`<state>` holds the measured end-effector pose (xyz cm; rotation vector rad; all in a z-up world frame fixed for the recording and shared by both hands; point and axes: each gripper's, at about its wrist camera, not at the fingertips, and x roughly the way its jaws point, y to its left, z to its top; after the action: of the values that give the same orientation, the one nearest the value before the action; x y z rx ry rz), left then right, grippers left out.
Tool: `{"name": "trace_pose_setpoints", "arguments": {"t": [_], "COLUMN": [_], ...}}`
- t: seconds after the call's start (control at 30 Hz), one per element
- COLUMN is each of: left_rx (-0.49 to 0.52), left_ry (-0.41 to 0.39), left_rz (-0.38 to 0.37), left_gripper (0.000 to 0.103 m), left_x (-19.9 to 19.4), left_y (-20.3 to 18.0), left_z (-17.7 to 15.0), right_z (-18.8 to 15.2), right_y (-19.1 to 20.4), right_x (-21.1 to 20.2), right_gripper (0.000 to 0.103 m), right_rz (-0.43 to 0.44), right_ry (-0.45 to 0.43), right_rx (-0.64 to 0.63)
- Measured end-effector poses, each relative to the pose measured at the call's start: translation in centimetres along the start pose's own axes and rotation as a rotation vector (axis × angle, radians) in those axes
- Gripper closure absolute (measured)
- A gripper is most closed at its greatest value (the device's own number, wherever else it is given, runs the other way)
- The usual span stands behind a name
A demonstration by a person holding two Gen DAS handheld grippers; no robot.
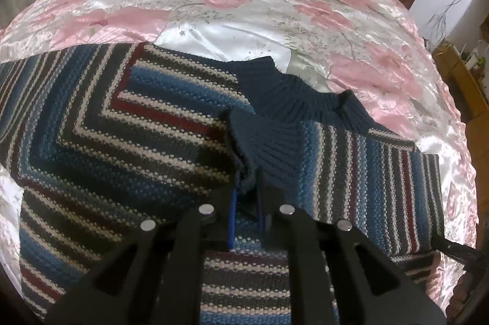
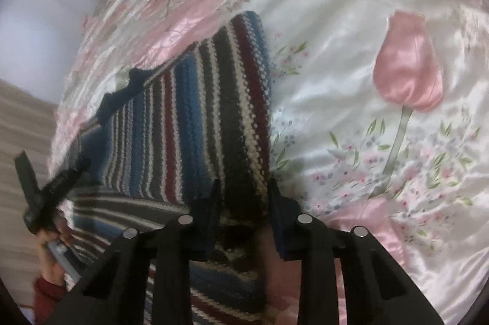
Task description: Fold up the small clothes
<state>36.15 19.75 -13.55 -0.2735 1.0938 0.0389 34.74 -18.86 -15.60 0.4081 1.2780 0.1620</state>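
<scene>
A knitted sweater striped in blue, grey, white and dark red lies on a glossy satin bedspread with pink tulips. The left gripper is clamped on the sweater's dark blue ribbed cuff, bunched between its fingers; the ribbed collar lies just beyond. The right gripper stands with fingers apart, straddling the folded sleeve edge directly ahead. No brand, label or writing is readable.

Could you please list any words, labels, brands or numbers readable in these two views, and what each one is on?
None can be read: the striped sweater, its navy collar, the floral bedspread and both grippers carry no visible writing.
</scene>
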Motion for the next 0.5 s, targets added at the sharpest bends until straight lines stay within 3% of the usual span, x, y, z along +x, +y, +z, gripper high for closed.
{"name": "trace_pose_setpoints", "arguments": {"t": [0.13, 0.23, 0.3, 0.33, 0.43, 0.5], "left_rx": [-0.013, -0.011, -0.002, -0.014, -0.047, -0.039], "left_ry": [0.072, 0.054, 0.041, 0.039, 0.027, 0.009], "left_rz": [0.047, 0.036, 0.054, 0.058, 0.040, 0.051], "left_gripper": [0.083, 0.080, 0.071, 0.060, 0.037, 0.032], "left_x": [2.2, 2.3, 1.6, 0.9, -1.4, -3.0], "left_y": [0.9, 1.4, 1.5, 1.8, 3.6, 4.8], "left_z": [-0.9, -1.4, -1.7, -1.8, -2.0, -2.1], "right_z": [-0.4, -0.4, -0.5, -0.6, -1.7, -2.3], "right_y": [-1.1, -0.6, -0.3, -0.2, 0.3, 1.2], "right_x": [1.5, 1.6, 1.3, 0.9, -1.2, -2.2], "right_gripper": [0.076, 0.075, 0.071, 0.063, 0.058, 0.054], "right_rz": [-0.029, -0.059, -0.065, -0.061, -0.088, -0.121], "right_ry": [0.025, 0.026, 0.022, 0.012, -0.035, -0.056], "right_rx": [0.051, 0.025, 0.016, 0.024, 0.017, -0.010]}}
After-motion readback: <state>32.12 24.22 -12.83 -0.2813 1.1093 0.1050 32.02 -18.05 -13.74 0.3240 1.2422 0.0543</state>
